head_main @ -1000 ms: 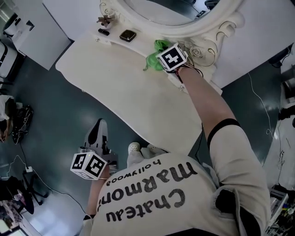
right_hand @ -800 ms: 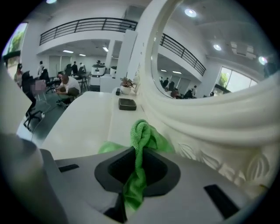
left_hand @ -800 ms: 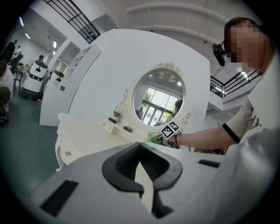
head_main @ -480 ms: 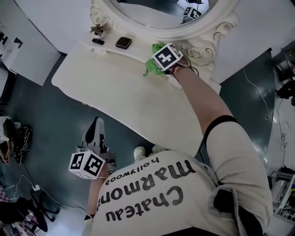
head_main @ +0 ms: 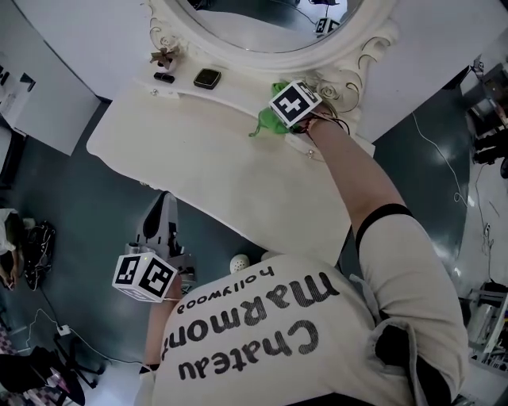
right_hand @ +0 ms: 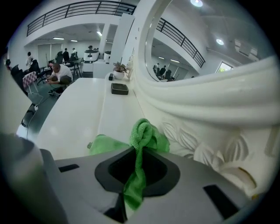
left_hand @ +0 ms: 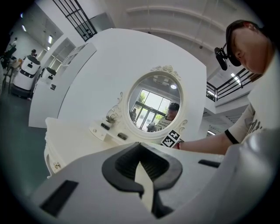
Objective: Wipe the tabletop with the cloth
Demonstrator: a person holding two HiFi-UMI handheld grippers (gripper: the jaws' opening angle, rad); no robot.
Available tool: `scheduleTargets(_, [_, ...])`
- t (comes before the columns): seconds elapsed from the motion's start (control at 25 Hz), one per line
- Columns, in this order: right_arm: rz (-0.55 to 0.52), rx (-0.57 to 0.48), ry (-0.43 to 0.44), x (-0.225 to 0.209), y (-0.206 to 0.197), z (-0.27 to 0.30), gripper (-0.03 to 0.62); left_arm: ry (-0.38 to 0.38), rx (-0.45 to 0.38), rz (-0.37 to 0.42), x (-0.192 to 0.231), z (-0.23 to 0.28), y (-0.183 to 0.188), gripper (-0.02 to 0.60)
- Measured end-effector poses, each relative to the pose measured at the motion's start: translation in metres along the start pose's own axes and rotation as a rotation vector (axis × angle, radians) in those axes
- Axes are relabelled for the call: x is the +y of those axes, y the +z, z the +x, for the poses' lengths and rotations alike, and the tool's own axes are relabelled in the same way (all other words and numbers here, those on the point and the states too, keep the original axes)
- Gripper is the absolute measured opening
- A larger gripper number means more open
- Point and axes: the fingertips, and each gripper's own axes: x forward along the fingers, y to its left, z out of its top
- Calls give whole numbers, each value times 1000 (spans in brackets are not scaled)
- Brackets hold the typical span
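The green cloth point(head_main: 268, 120) lies bunched on the back right of the white tabletop point(head_main: 214, 166), close to the carved foot of the mirror. My right gripper point(head_main: 279, 116) is shut on it; in the right gripper view a twisted strand of the cloth point(right_hand: 144, 133) runs between the jaws of the right gripper point(right_hand: 135, 175), and the rest spreads on the tabletop point(right_hand: 74, 113). My left gripper point(head_main: 163, 210) hangs below the table's front edge, off the tabletop. In its own view the left gripper point(left_hand: 146, 175) is shut with nothing in it.
An oval mirror point(head_main: 262, 20) in an ornate white frame stands at the back. On the raised shelf before it sit a small dark box point(head_main: 207, 78), a flat black item point(head_main: 164, 78) and a little plant point(head_main: 163, 57). Dark floor surrounds the table.
The head view has shifted a little. My right gripper with the cloth has edged slightly right towards the mirror's foot. The left gripper has stayed low beside the table.
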Motion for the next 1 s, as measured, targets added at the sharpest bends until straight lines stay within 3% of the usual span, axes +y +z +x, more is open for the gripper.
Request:
scheduleTargets(0.44, [107, -13, -57, -25, -54, -25, 57, -98, 6, 12, -34, 21, -1, 8])
scheduleTargets(1.0, [183, -7, -87, -38, -103, -48, 57, -135, -8, 36, -56, 21, 8, 8])
